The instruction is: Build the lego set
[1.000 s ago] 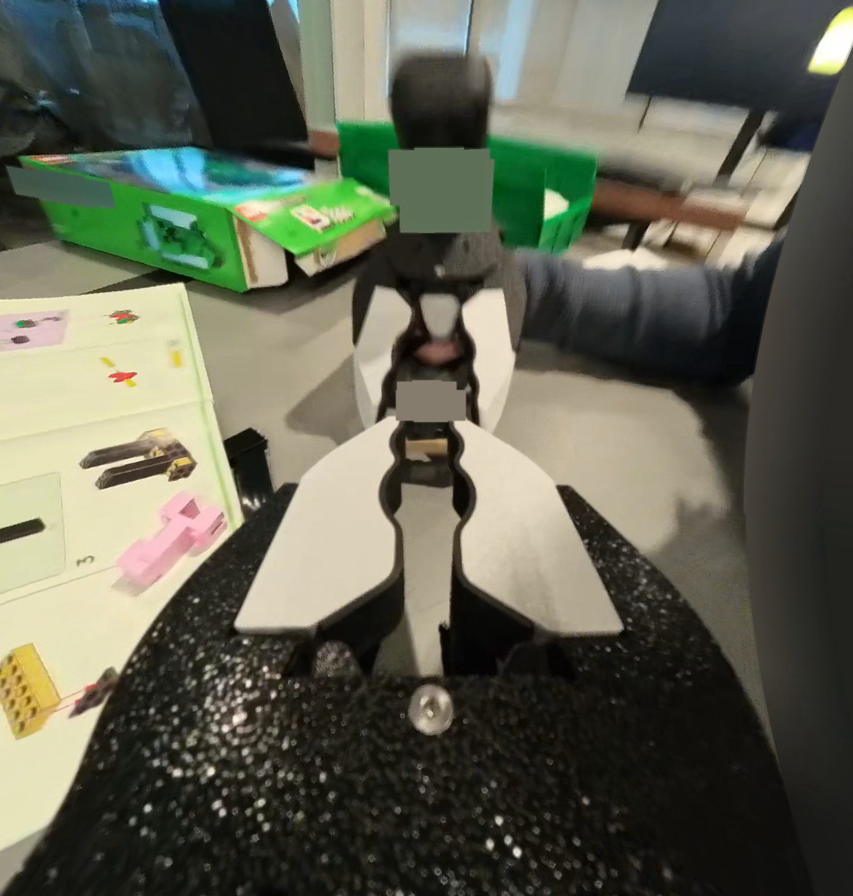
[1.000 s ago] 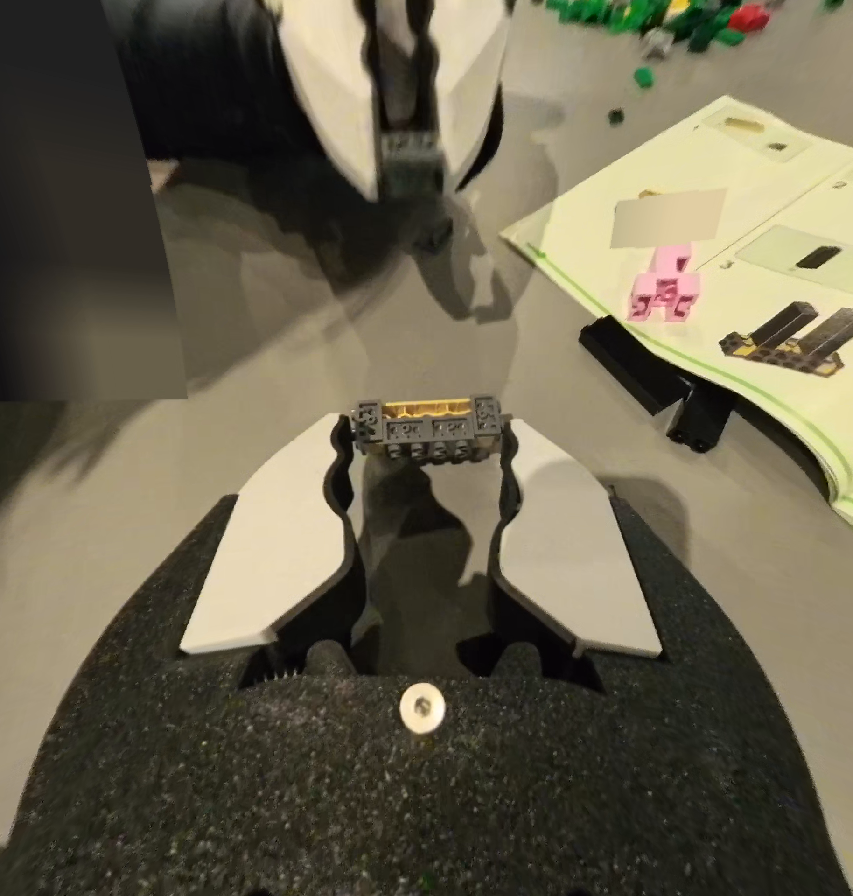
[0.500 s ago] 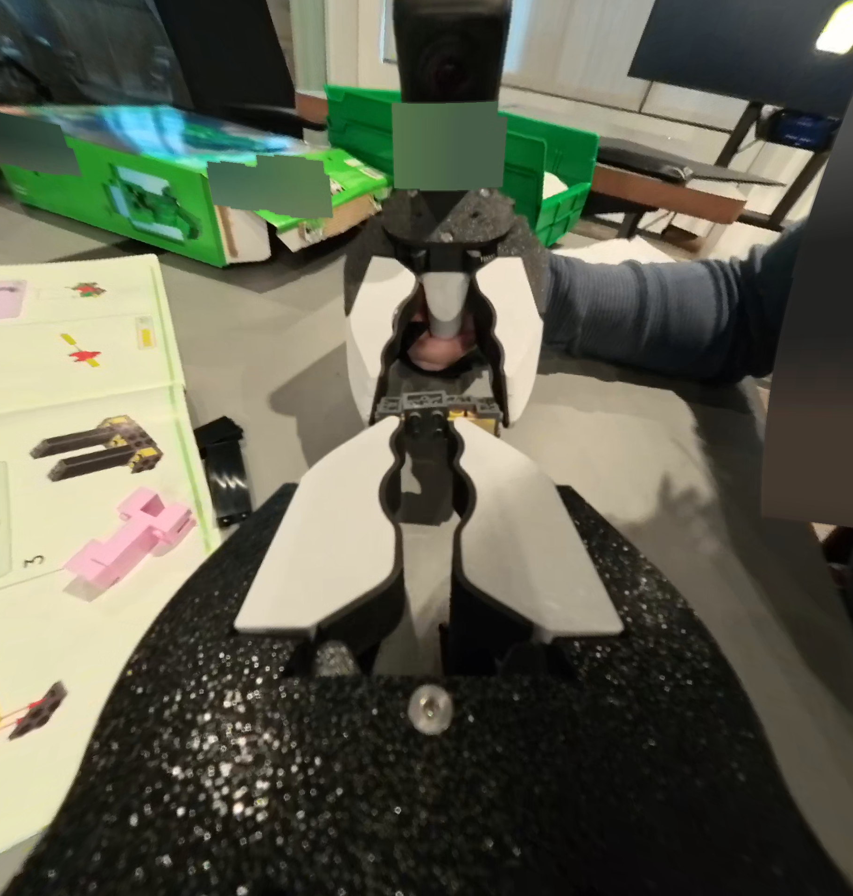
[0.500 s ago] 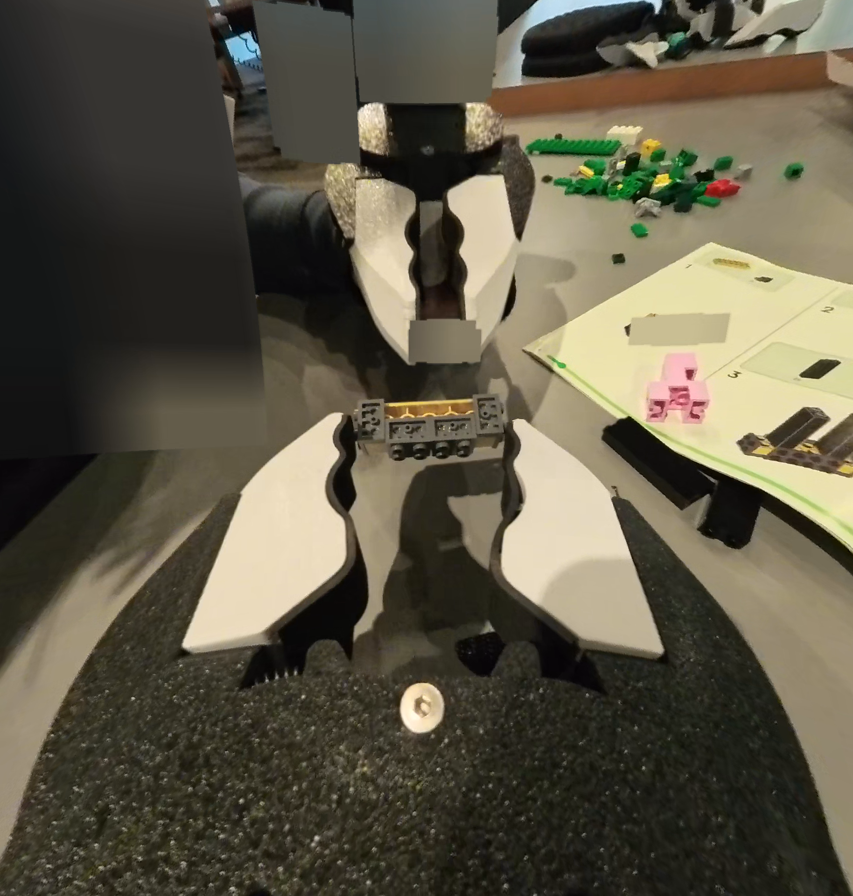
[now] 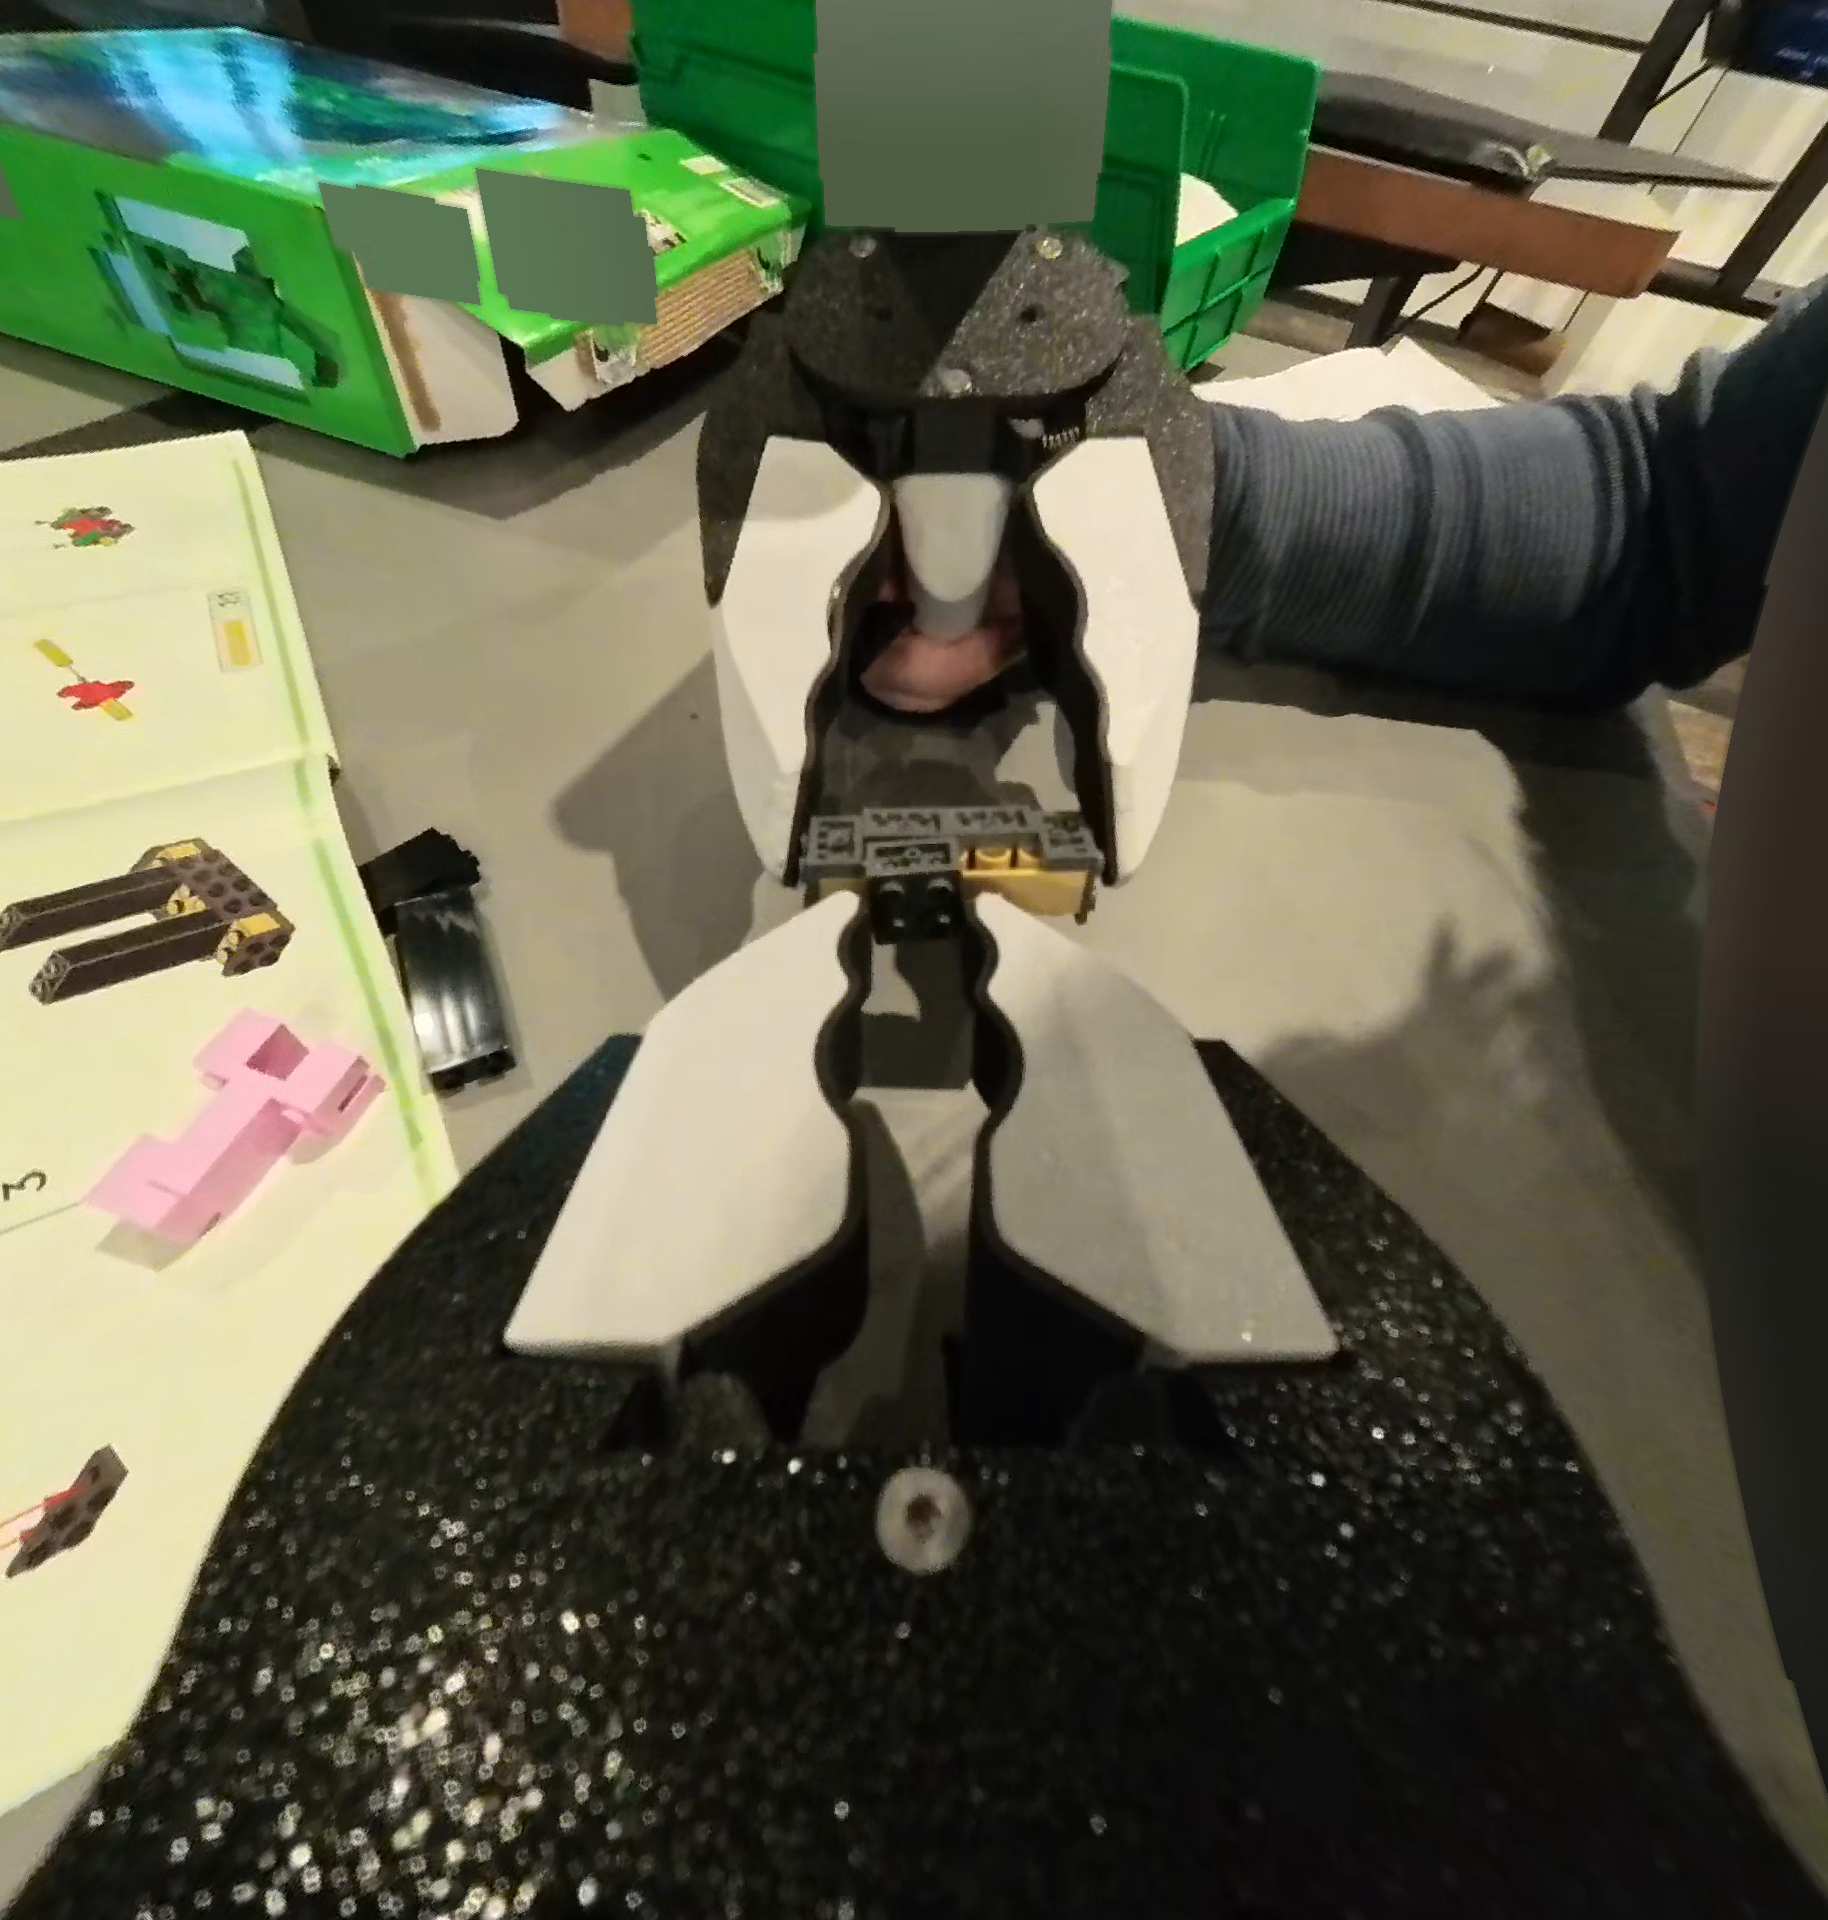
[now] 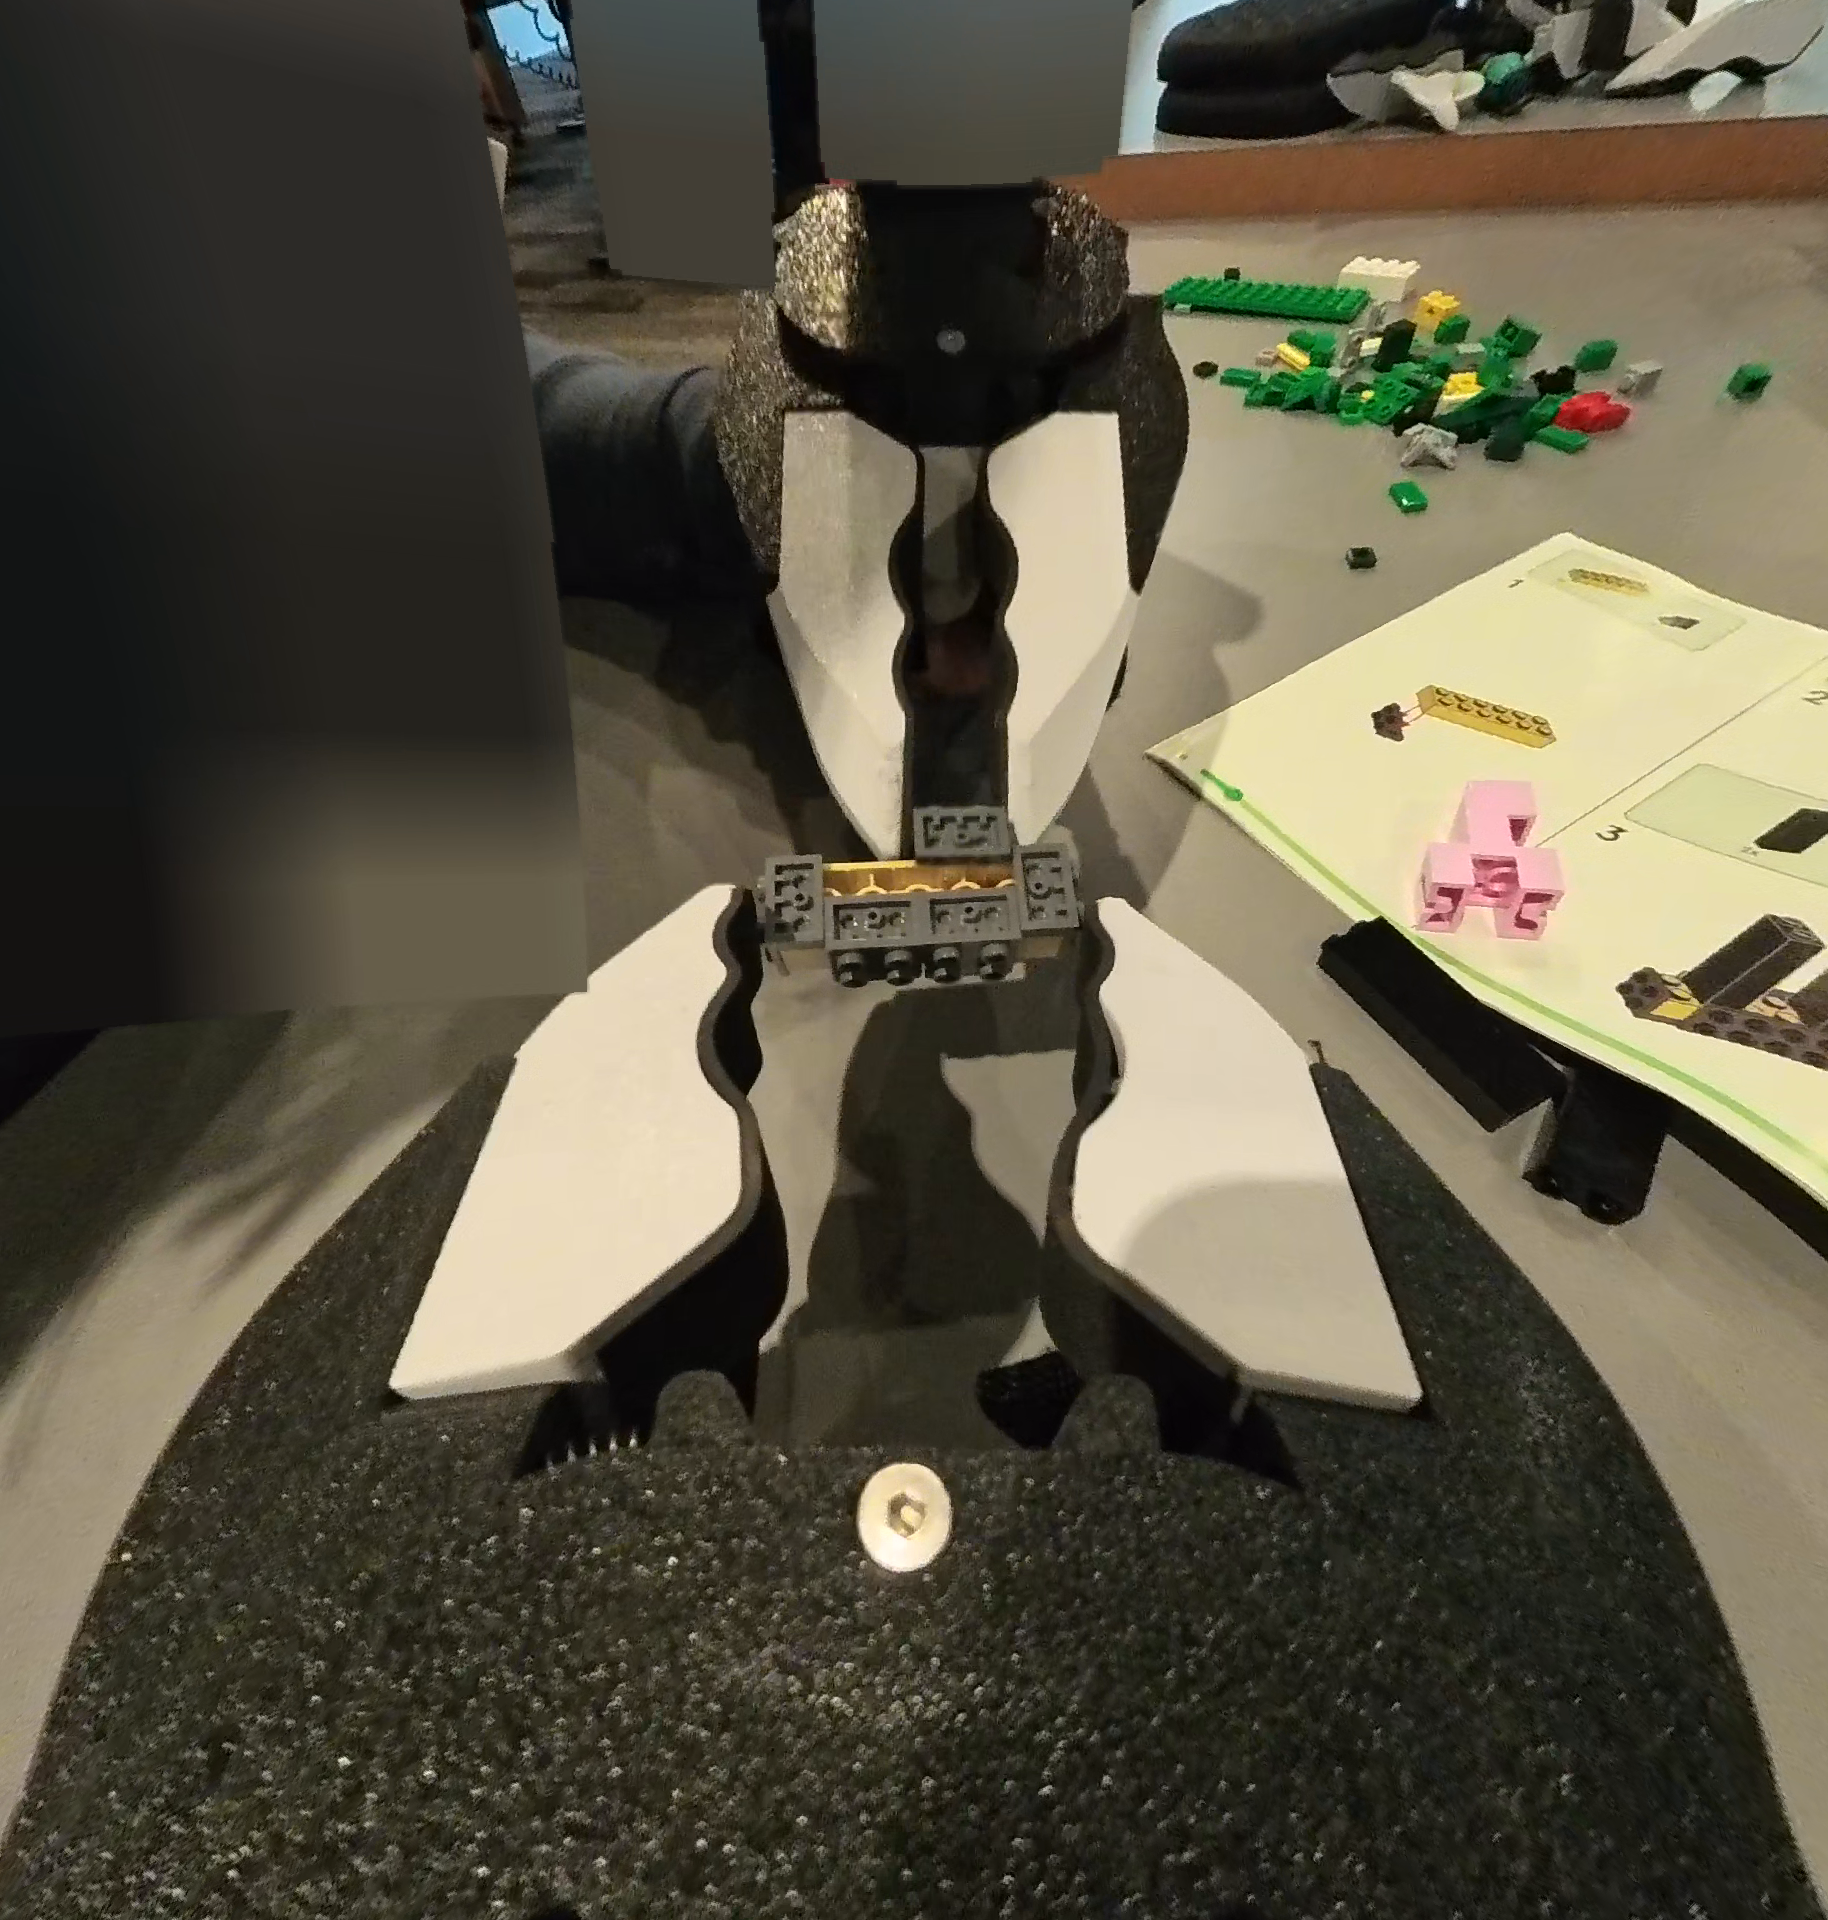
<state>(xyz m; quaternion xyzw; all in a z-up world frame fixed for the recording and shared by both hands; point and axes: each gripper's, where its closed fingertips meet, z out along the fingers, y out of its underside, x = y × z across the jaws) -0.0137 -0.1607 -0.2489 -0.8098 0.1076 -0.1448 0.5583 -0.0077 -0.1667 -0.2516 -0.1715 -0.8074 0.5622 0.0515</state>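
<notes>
My right gripper [image 6: 915, 925] clamps grey-and-tan brick assembly [image 6: 920, 914], long axis crosswise. My left gripper [image 5: 915, 914], pinching small black brick [image 5: 915, 909], meets it head-on at mid-length.

Sparkly, grainy black foam is covering the left gripper [image 5: 915, 914] body, with matt white plastic fingers [image 5: 681, 1143] showing smooth faces and a shiny metal screw [image 5: 922, 1536] gleaming low in the frame. The lego assembly [image 6: 920, 909] at centre is looking like hard plastic, matt grey over glossier tan. At right, the instruction booklet [image 6: 1616, 748] is lying as smooth paper. The table [image 5: 1357, 935] is reading matt grey. Upper left, the green box [image 5: 266, 270] is showing glossy printed cardboard.
</notes>
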